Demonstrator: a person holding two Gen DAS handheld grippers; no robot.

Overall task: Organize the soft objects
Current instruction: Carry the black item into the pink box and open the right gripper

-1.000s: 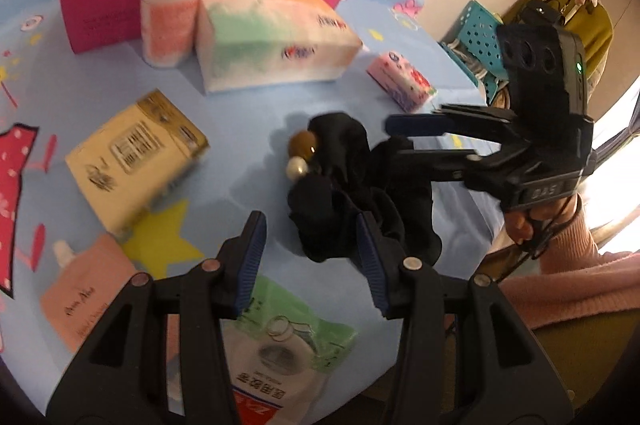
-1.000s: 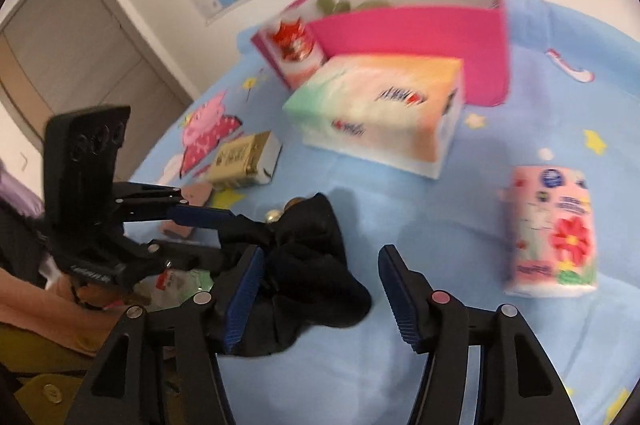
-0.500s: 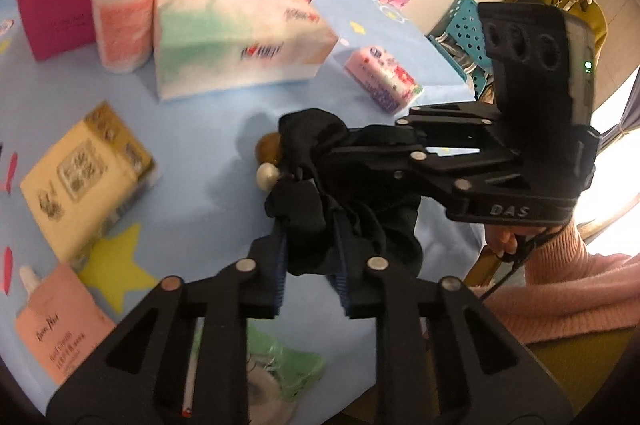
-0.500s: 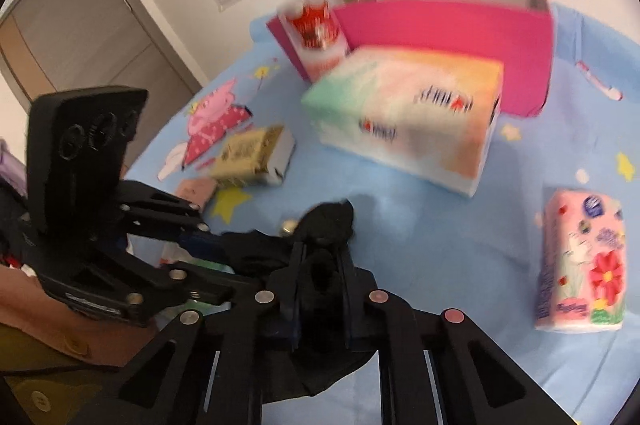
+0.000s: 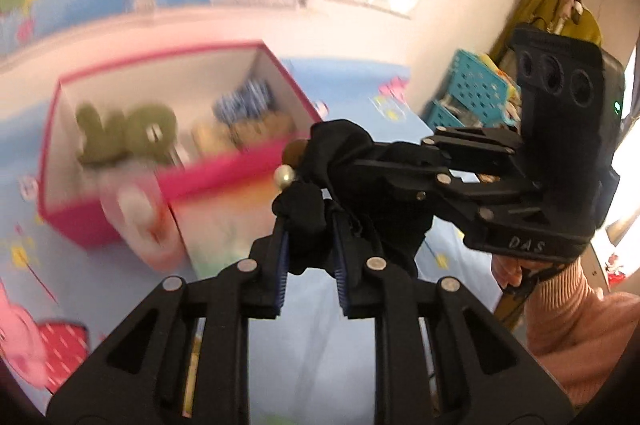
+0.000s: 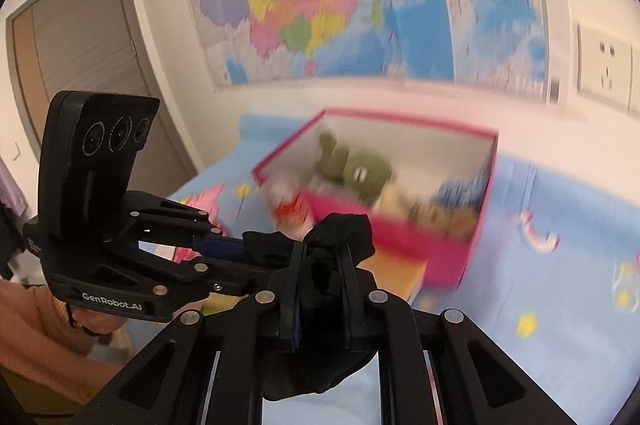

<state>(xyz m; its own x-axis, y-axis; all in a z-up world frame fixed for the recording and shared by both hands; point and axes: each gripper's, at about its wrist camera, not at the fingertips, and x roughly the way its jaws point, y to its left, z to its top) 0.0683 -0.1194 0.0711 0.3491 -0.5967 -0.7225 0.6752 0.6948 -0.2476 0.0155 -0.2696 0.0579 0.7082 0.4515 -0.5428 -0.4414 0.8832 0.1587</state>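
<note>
Left tongs (image 5: pixel 308 265) pinch the black scrunchie (image 5: pixel 340 153) at its 7 o'clock edge; right tongs (image 6: pixel 320 289) pinch the same scrunchie from 3 o'clock. The scrunchie hangs clear above the blue worktop (image 5: pixel 316 337). Pink box (image 5: pixel 224 169) with a green plush toy (image 5: pixel 128 133) inside sits at 11 o'clock.

Both tools are matte black plastic with silver rivets. The left hand-held gripper (image 5: pixel 310 267) has ribbed blue pads; the right hand-held gripper (image 6: pixel 320 295) shows dark ones. Each housing carries three round lenses, one lettered "GenRobot.AI", the other "DAS". Behind it, a pink knitted sleeve (image 5: pixel 568 321)
</note>
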